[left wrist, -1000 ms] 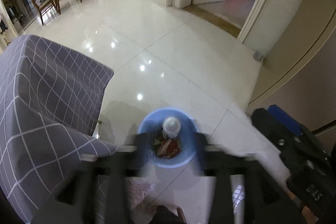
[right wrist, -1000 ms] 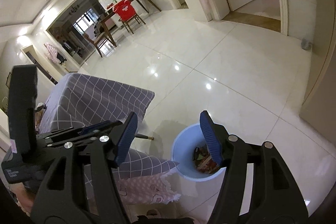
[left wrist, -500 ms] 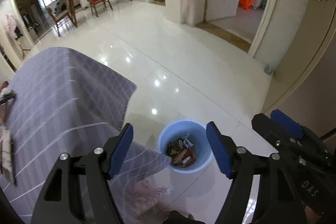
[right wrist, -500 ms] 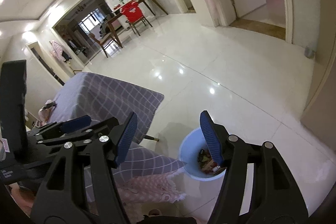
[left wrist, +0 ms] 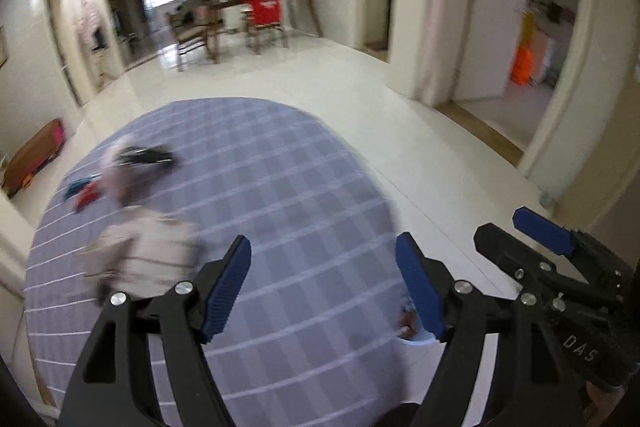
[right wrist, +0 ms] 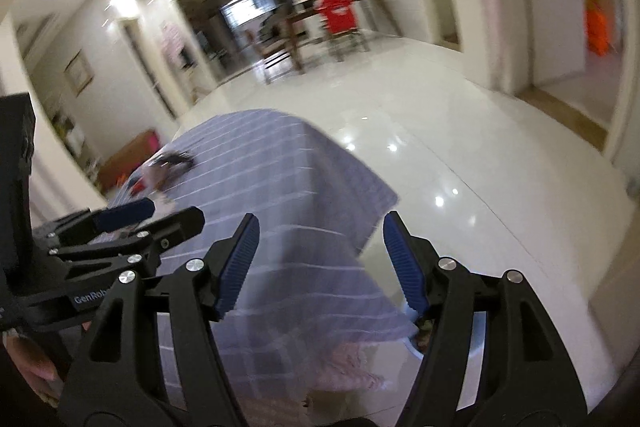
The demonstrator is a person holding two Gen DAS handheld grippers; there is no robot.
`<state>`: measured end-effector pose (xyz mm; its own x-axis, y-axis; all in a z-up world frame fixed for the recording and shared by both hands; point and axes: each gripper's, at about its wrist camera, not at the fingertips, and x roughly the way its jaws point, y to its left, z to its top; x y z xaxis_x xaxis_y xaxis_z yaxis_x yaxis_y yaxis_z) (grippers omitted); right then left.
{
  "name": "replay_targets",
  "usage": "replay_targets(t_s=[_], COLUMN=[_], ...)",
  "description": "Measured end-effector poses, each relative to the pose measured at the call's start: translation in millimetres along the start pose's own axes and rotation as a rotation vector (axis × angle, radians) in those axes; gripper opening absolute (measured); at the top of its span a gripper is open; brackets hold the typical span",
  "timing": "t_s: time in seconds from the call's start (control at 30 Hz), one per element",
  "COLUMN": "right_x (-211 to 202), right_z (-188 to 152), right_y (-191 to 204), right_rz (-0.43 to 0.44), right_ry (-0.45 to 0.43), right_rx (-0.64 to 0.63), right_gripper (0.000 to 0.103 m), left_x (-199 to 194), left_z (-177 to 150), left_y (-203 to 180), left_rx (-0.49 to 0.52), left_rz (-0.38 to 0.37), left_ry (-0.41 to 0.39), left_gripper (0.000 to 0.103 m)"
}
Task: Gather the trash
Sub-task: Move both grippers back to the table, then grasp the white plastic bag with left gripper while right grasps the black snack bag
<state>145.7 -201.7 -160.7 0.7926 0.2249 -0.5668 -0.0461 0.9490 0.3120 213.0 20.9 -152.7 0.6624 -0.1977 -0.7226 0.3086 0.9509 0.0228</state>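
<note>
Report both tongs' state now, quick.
Left tongs: open, nothing between them, jaws just been opening.
Right tongs: open, holding nothing.

Lettering on the two grippers

Seen from the left wrist, the right gripper (left wrist: 540, 239) carries "DAS" in pale letters on its black body; seen from the right wrist, the left gripper (right wrist: 132, 217) reads "GenRob", the remainder hidden.

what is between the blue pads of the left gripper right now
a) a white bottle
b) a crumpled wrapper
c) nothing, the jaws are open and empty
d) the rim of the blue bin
c: in the left wrist view the left gripper has its blue pads standing wide apart, with only the grey checked tablecloth on the table showing through the gap between them.
</note>
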Motion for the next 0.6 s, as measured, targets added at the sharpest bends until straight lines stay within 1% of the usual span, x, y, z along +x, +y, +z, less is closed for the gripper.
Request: replay_targets(t_s=[0.03,0.1,0.2,0.27,0.33,0.4,0.43,0.5,0.57,0.6], right_x=[7,25,61,83,107,128,143,169,186,194], right_z=[4,11,25,31,37,39,42,45,49,50], right_y=[13,42,88,108,127,142,153,167,171,179], right_rz=[0.005,0.025,0.052,0.06,0.063,0.072,0.068,0.063,0.062,0.063], right_ry=[0.007,0.027,0.056,0.077,0.103,0.129,0.143,0.164,0.182,0.19], right_rx=[-0.026,-0.087,-0.166,-0.203,-0.239,-0.277,-0.313,-0.372,-0.397,-0.406], right_gripper=[0.064,0.064,0.064,0.064,0.064,0.064,0.064,0.064,0.064,0.064], left_x=[-1,-4,-5,-4,0,8,11,19,28,35], left_z=[1,3,4,3,2,3,2,3,7,10], left_y=[14,54,102,138,168,201,212,235,246,251], left_rx=[-0.013,-0.051,-0.095,-0.135,-0.168,-0.206,-0.223,-0.256,-0.269,-0.276], left_rz=[0.013,0.068,0.126,0.17,0.188,0.234,0.236,0.215,0.222,0.208], left_ry=[-0.003,-0.006,-0.003,-0.006,0.0,0.013,0.018,0.027,0.029,0.036], left_gripper=[0.074,0.074,0.075,0.076,0.076,0.076,0.076,0.076,0.076,0.076])
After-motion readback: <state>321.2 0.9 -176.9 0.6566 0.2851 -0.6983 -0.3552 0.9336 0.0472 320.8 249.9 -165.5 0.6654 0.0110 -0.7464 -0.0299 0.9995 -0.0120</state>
